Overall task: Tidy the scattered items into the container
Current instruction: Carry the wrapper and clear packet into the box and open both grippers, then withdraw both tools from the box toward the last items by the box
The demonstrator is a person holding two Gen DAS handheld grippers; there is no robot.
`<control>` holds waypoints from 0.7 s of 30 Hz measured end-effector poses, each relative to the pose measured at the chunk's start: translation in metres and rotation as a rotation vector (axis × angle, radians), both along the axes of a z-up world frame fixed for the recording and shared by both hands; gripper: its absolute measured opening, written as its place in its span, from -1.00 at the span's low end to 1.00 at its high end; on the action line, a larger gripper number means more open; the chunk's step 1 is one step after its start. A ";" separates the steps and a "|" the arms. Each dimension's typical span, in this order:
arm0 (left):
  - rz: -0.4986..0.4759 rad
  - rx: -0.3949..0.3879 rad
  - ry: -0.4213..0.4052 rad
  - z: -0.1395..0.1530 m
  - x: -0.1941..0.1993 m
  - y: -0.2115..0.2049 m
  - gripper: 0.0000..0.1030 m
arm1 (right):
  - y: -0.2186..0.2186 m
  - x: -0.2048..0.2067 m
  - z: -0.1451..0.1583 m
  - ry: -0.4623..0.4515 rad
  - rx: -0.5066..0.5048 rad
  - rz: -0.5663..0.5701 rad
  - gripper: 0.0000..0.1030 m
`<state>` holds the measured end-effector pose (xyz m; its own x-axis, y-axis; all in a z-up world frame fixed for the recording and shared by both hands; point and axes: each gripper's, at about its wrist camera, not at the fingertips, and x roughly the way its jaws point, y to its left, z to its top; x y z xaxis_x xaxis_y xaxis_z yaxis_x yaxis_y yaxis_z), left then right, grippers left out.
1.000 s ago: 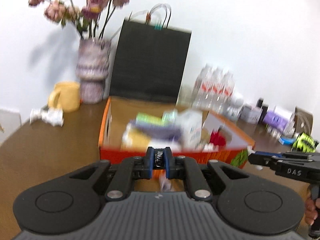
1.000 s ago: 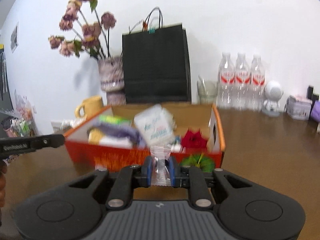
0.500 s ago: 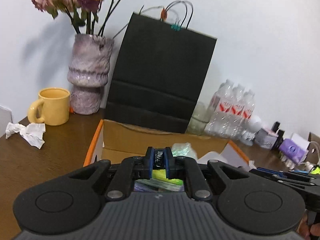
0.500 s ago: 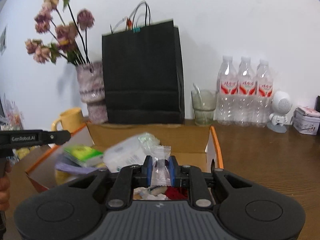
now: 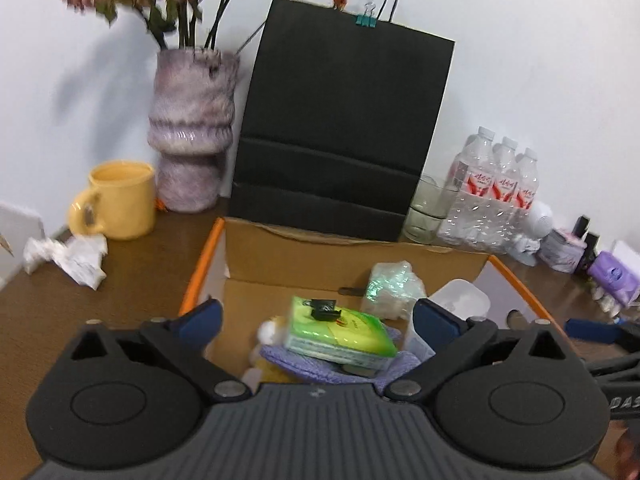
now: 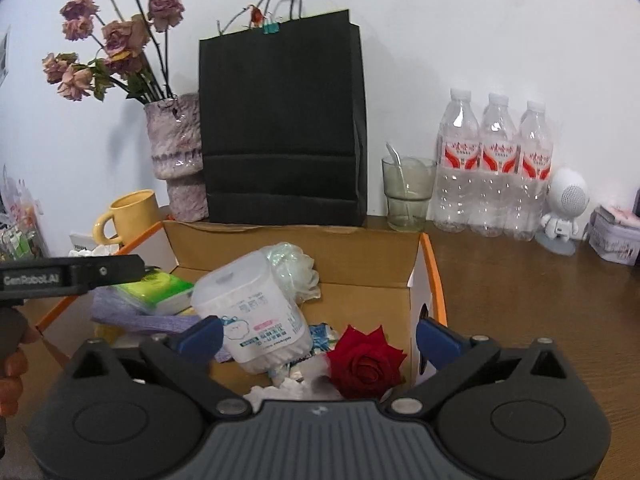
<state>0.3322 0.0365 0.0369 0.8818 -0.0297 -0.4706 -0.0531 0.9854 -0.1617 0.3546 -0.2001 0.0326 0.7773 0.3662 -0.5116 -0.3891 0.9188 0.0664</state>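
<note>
Both grippers hang over the open cardboard box [image 5: 356, 256], fingers spread wide and holding nothing. In the left wrist view, the left gripper [image 5: 318, 320] frames a green tissue pack [image 5: 340, 334] at lower centre; the pack's long axis runs from upper left to lower right, and a small black binder clip [image 5: 324, 309] rests on its top. In the right wrist view, the right gripper [image 6: 318, 334] brackets a white plastic tub [image 6: 256, 312] lying tilted, with a red rose [image 6: 366, 362] just right of it, both inside the box. The one loose item clearly left seems to be the crumpled paper [image 5: 68, 256] on the table [image 5: 120, 280] at the left edge, beside the yellow mug [image 5: 118, 204]. It lies well left of the left fingers, so the left hand looks better placed to fetch it.
</note>
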 end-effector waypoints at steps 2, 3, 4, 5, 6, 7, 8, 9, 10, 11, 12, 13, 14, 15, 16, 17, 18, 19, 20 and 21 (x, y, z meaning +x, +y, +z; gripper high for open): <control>0.009 0.002 0.006 0.002 -0.001 -0.001 1.00 | 0.000 -0.002 0.003 0.011 0.004 0.002 1.00; 0.011 -0.002 0.007 0.002 -0.002 0.000 1.00 | 0.000 -0.003 0.004 0.009 0.007 0.002 1.00; 0.011 -0.004 0.009 0.002 -0.002 0.000 1.00 | 0.000 -0.003 0.005 0.007 0.005 0.004 1.00; 0.012 -0.003 0.009 0.002 -0.002 0.000 1.00 | 0.000 -0.003 0.006 0.006 -0.001 0.003 1.00; 0.013 -0.001 0.010 0.002 -0.002 -0.001 1.00 | 0.001 -0.004 0.005 0.006 -0.006 0.000 1.00; 0.015 0.002 0.011 0.002 -0.002 -0.001 1.00 | 0.001 -0.003 0.005 0.007 -0.010 -0.002 1.00; 0.015 0.003 0.012 0.002 -0.002 -0.002 1.00 | 0.001 -0.003 0.004 0.009 -0.011 -0.002 1.00; 0.014 0.004 0.013 0.001 -0.002 -0.002 1.00 | 0.002 -0.003 0.004 0.011 -0.011 -0.002 1.00; 0.013 0.004 0.013 0.002 -0.002 -0.002 1.00 | 0.001 -0.003 0.004 0.013 -0.012 -0.002 1.00; 0.012 0.005 0.012 0.002 -0.002 -0.003 1.00 | 0.001 -0.003 0.004 0.013 -0.013 -0.004 1.00; 0.011 0.006 0.011 0.002 -0.003 -0.003 1.00 | 0.001 -0.003 0.004 0.012 -0.013 -0.006 1.00; 0.011 0.007 0.011 0.002 -0.003 -0.004 1.00 | 0.001 -0.003 0.004 0.012 -0.013 -0.006 1.00; 0.011 0.008 0.010 0.002 -0.004 -0.004 1.00 | 0.001 -0.003 0.005 0.011 -0.013 -0.006 1.00; 0.011 0.009 0.010 0.003 -0.005 -0.005 1.00 | 0.001 -0.004 0.005 0.010 -0.013 -0.006 1.00; 0.011 0.009 0.009 0.003 -0.006 -0.005 1.00 | 0.001 -0.005 0.006 0.007 -0.015 -0.008 1.00; 0.012 0.010 0.008 0.003 -0.007 -0.006 1.00 | 0.001 -0.006 0.006 0.004 -0.018 -0.010 1.00; 0.014 0.009 0.006 0.004 -0.009 -0.006 1.00 | 0.002 -0.008 0.007 0.000 -0.021 -0.013 1.00; 0.017 0.008 0.004 0.005 -0.012 -0.006 1.00 | 0.001 -0.010 0.008 -0.005 -0.023 -0.016 1.00; 0.020 0.007 0.001 0.007 -0.015 -0.007 1.00 | 0.002 -0.013 0.009 -0.009 -0.024 -0.018 1.00; 0.020 0.007 -0.002 0.008 -0.018 -0.007 1.00 | 0.001 -0.016 0.010 -0.012 -0.024 -0.020 1.00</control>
<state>0.3141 0.0295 0.0445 0.8833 -0.0087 -0.4688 -0.0726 0.9852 -0.1550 0.3388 -0.1990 0.0430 0.7904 0.3384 -0.5106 -0.3715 0.9276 0.0396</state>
